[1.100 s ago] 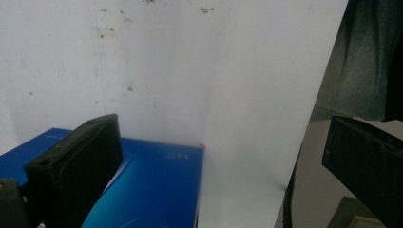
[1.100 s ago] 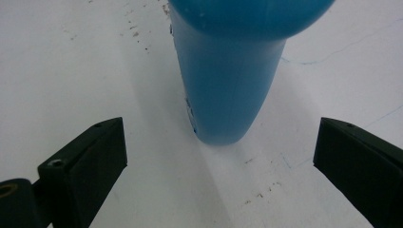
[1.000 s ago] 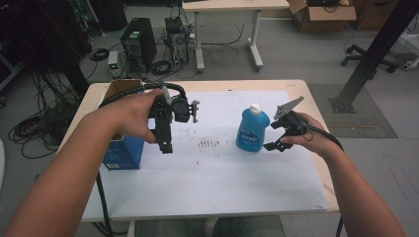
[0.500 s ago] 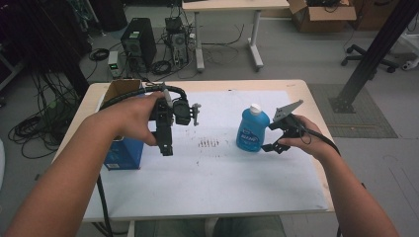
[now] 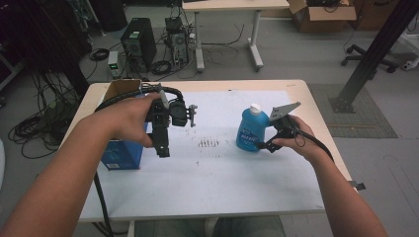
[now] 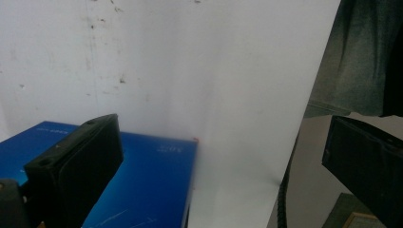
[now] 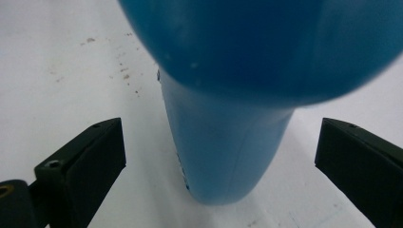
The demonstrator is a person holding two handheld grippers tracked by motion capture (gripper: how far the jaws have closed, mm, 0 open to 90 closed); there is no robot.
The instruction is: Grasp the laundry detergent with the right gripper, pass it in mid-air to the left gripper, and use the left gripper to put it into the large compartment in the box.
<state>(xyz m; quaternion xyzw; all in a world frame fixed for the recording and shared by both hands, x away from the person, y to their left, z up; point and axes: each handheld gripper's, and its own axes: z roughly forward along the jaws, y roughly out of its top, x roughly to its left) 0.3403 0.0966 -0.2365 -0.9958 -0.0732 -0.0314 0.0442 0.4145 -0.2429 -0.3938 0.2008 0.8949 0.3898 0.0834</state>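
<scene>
A blue bottle (image 5: 251,130) with a white cap stands upright on the white-covered table (image 5: 222,173), right of centre. My right gripper (image 5: 263,145) is at the bottle's right side, low down. In the right gripper view it (image 7: 221,161) is open, with the bottle (image 7: 228,61) close up between the jaws and a gap on each side. My left gripper (image 5: 163,149) hangs above the table's left part, jaws pointing down beside a blue box (image 5: 121,159). In the left gripper view it (image 6: 218,171) is open and holds nothing; the blue box (image 6: 147,185) lies under its left jaw.
An open cardboard box (image 5: 122,89) stands at the table's back left behind the blue box. Dark specks (image 5: 208,143) mark the sheet's middle. On the floor beyond are a computer tower (image 5: 138,42), cables, a second table (image 5: 232,6) and a black post (image 5: 375,49).
My right gripper has edged left, closer around the bottle's base. The left gripper and the blue box have hardly moved.
</scene>
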